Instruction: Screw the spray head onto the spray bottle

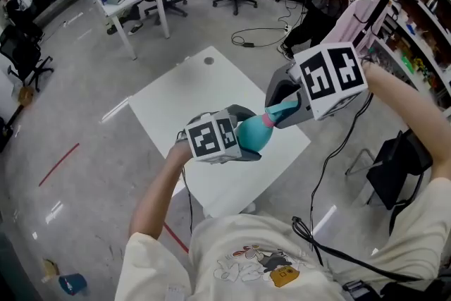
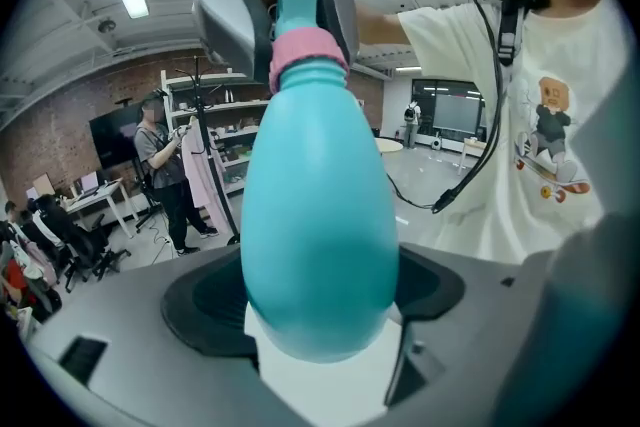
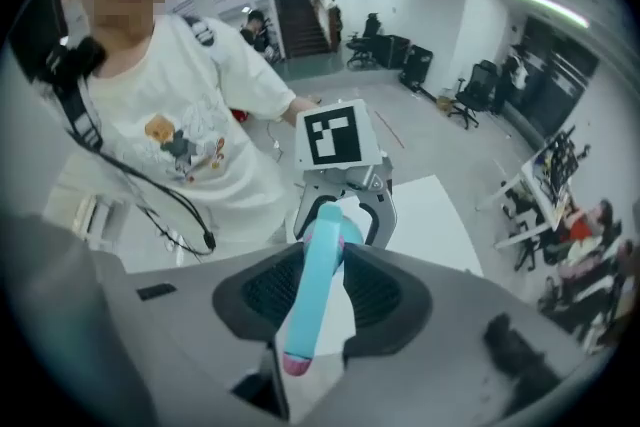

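The spray bottle is a teal, pear-shaped plastic body held up in the air over the white table, neck tilted up toward the person's right. The spray head, a slim teal stem, sits in line with the neck, and its pink collar rests right on the bottle's mouth. Whether any thread has caught yet cannot be told.

The left gripper has its jaws closed on the wide belly of the bottle, one pad on each side. The right gripper points steeply down and clamps the stem of the spray head between its pads, with the pink tip sticking out on the camera side in the right gripper view.

The bottle looks light, probably empty, and thin-walled. A hard squeeze would likely dent it, and the smooth, rounded skin may slip or spin in the pads once torque comes on. The belly is the sensible hold, since it is the widest part and leaves the neck free.

The head seems stiffer but narrow. Holding the stem steers it well, though the turning really belongs at the collar, so a grip close to the pink ring would probably transfer twist better and keep the stem from bending off axis.

Below the table is grey office floor.
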Demonstrator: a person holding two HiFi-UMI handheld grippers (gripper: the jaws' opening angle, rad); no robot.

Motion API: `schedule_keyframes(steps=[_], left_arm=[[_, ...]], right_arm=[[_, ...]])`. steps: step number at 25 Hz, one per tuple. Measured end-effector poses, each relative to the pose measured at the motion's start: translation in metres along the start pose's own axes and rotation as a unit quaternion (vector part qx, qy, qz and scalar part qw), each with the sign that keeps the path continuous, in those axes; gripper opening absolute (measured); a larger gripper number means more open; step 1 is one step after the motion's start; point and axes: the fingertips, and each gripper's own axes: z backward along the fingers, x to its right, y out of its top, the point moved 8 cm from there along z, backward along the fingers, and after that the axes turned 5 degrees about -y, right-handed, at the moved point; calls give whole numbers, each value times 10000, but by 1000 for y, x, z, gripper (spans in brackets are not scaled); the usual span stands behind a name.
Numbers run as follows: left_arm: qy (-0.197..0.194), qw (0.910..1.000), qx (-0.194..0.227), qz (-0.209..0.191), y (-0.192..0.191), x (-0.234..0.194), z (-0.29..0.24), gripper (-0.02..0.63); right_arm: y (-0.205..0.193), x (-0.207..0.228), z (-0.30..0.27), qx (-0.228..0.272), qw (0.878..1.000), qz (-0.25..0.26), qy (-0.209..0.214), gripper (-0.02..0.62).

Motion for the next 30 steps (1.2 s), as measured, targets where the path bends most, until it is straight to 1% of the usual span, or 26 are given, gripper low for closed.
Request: schedule_keyframes(steps=[2, 4, 5, 6, 7, 9, 12, 15, 17, 19, 21, 22, 23, 25, 26, 28, 29, 30], left_arm=[[-248, 9997, -41, 59, 2, 2, -2, 405], [-642, 9979, -66, 108, 5, 5, -4, 405], [-837, 9964, -76, 122, 6, 7, -5, 405], [-987, 9950, -76, 121, 7, 9, -7, 405], [-1074, 9941, -67, 108, 8, 10, -8, 405], [-1090, 9940, -45, 65, 9, 13, -9, 405], [-837, 9964, -79, 137, 9, 14, -9, 405], [-270, 9978, -280, 534, 8, 10, -10, 405], [188, 9955, -333, 869, 7, 5, -11, 405], [687, 9911, -253, 1115, 8, 2, -12, 405], [1290, 9844, -246, 1173, 10, -1, -12, 405], [1621, 9795, -279, 1164, 11, -3, -12, 405], [1963, 9732, -316, 1155, 12, -5, -12, 405], [2647, 9567, -407, 1138, 12, -10, -13, 405], [2996, 9463, -486, 1111, 12, -13, -13, 405], [3680, 9212, -744, 1020, 9, -18, -15, 405], [3952, 9090, -858, 1008, 7, -21, -15, 405], [4138, 8999, -891, 1048, 6, -24, -15, 405]], right_arm=[[4, -10, 0, -359, 9960, 807, -157, 127], [9, -20, -1, -701, 9834, 1656, -245, 127], [11, -24, -2, -845, 9763, 1974, -258, 127], [11, -27, -2, -955, 9709, 2181, -248, 127], [11, -29, -3, -1024, 9679, 2285, -216, 127], [11, -31, -3, -1035, 9680, 2284, -120, 127], [10, -30, -4, -1018, 9759, 1930, -97, 127], [3, -21, -6, -1151, 9857, 1216, -206, 127], [-3, -12, -6, -1129, 9910, 670, -263, 127], [-7, -3, -3, -958, 9949, 101, -303, 127], [-10, 4, -1, -822, 9952, -391, -369, 127], [-12, 6, 0, -817, 9939, -612, -414, 127], [-14, 8, -1, -850, 9917, -845, -474, 127], [-18, 12, -2, -967, 9839, -1379, -604, 127], [-19, 15, -2, -1034, 9788, -1637, -665, 127], [-23, 19, -4, -1154, 9698, -1994, -799, 127], [-24, 21, -5, -1155, 9665, -2119, -880, 127], [-25, 24, -5, -1083, 9634, -2260, -953, 127]])
